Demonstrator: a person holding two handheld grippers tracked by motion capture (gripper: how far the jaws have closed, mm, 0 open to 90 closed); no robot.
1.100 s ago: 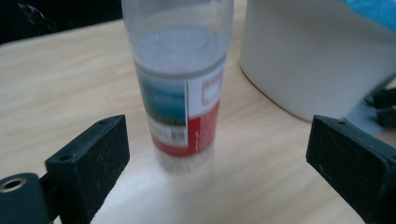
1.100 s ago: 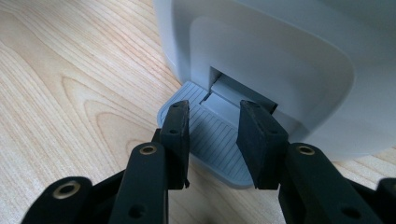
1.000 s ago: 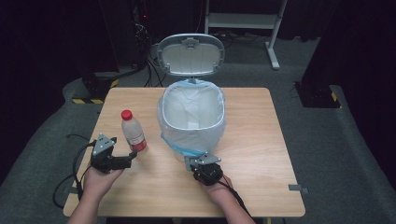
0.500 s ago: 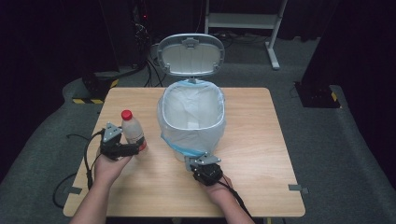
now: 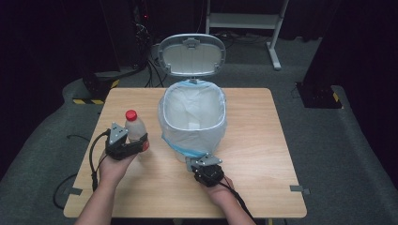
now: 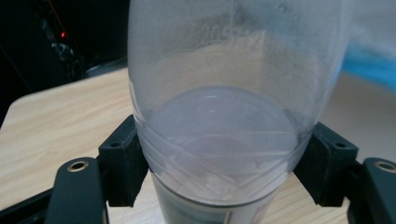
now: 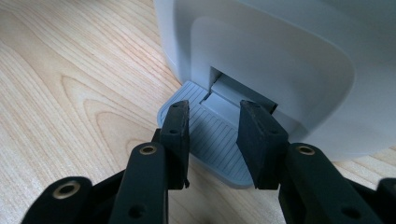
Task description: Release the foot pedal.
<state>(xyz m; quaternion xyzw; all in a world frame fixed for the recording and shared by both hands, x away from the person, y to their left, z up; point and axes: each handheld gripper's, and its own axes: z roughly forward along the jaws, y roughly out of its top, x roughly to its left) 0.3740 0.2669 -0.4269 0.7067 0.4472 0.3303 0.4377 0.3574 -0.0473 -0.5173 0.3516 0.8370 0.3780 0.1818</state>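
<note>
On the wooden table (image 5: 263, 154), I am pressing the pedal (image 7: 210, 135) under my right gripper (image 7: 215, 140), its jaws apart, keeping the bin (image 5: 193, 117) lidless, while my left gripper (image 6: 224, 163), just closing, is pinching the bottle (image 6: 224, 93) between its pads.

Two black handheld grippers, bare forearms

Left gripper (image 5: 126, 144) and right gripper (image 5: 207, 171): matte black bodies, grey three-cornered plates on top, black cables trailing behind. Square black pads (image 7: 256, 135) at the tips; brass-ringed screw holes (image 7: 148, 150) just behind them. No sleeves.
</note>
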